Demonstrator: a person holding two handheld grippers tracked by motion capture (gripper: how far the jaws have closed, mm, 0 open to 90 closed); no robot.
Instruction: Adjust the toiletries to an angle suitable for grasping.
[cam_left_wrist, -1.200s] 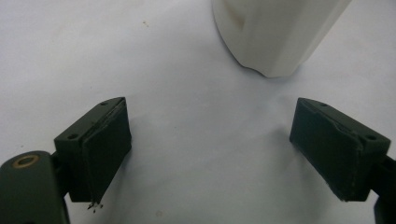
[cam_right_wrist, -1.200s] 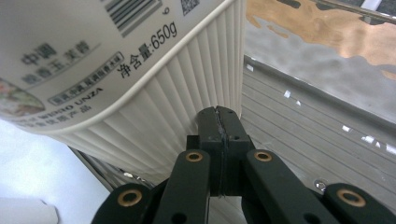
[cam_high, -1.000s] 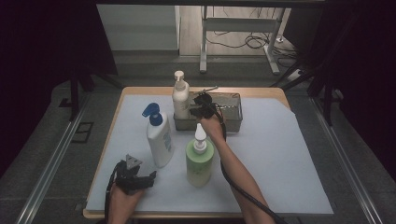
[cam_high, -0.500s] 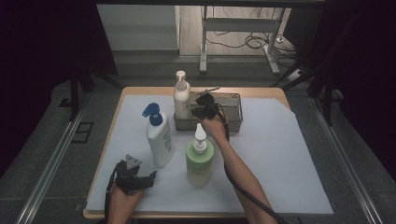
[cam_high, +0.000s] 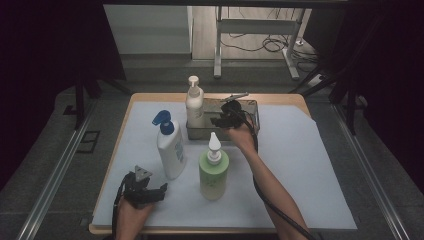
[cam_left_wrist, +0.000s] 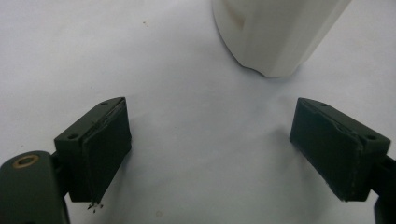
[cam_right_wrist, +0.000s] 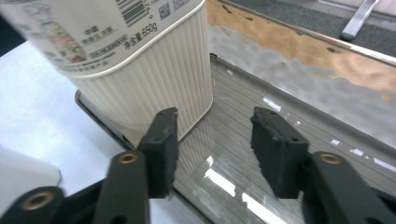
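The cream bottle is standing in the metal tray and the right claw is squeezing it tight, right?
Not quite. The cream bottle does stand in the metal tray, but the right claw is open and holds nothing; the bottle sits beside its jaws, not between them. The right gripper view shows this.

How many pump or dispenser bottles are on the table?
3: cream bottle standing in the metal tray, blue-capped white bottle left of centre, green bottle nearest the person. None seem hidden.

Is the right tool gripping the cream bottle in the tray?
No. The right tool is open over the tray, the cream bottle beside one jaw, not between them.
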